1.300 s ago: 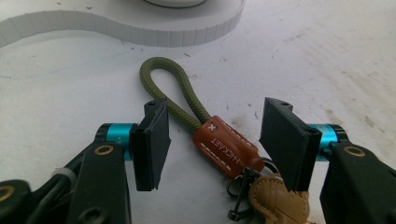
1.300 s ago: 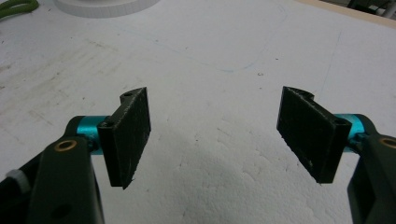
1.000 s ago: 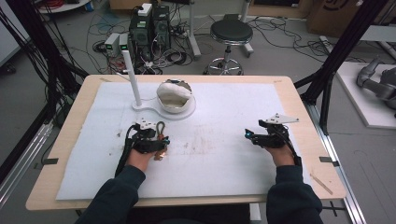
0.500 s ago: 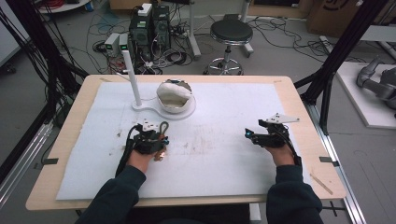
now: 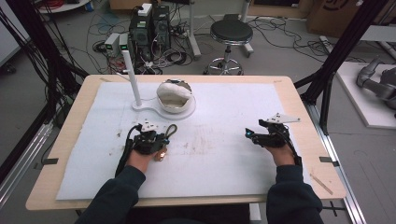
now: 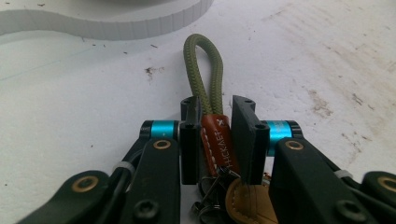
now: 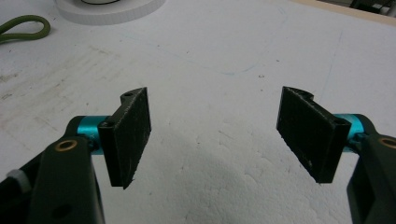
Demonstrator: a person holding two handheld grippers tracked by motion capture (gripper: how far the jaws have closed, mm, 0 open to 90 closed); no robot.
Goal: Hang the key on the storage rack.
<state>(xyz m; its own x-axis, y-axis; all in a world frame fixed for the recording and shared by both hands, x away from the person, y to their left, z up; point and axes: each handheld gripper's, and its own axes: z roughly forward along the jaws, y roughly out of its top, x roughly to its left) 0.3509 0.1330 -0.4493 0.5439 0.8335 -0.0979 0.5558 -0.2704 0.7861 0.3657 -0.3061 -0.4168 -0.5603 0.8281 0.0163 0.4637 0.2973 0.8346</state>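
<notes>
A white round dish [image 5: 176, 110] on a flat white base stands at the far left-centre of the worktop [image 5: 299, 100], which a white foam sheet [image 5: 233, 107] covers. In the dish sits one lumpy white object [image 5: 173, 95], possibly crumpled cloth or a shell; the high view is too coarse to tell. A single white upright post [image 5: 132, 79] rises from the same base, just left of the dish.

One key strap lies near the left of the sheet: an olive-green cord loop [image 6: 204, 74] joined by a reddish-brown leather wrap [image 6: 218, 142] with white stitching and white stamped letters that read roughly "HCKLAEF". Metal rings [image 6: 212, 189] and a tan leather tab [image 6: 246, 199] hang at its near end.

The left gripper [image 6: 217, 133] has just been closing, and its two black fingers [image 6: 244, 135] now stand narrow, flanking the leather wrap; the left one touches it, the right one looks just apart.

The right gripper [image 7: 217, 135] rests at the near right of the sheet, well apart from the strap, its two fingers [image 7: 128, 135] spread wide with bare foam between them.
</notes>
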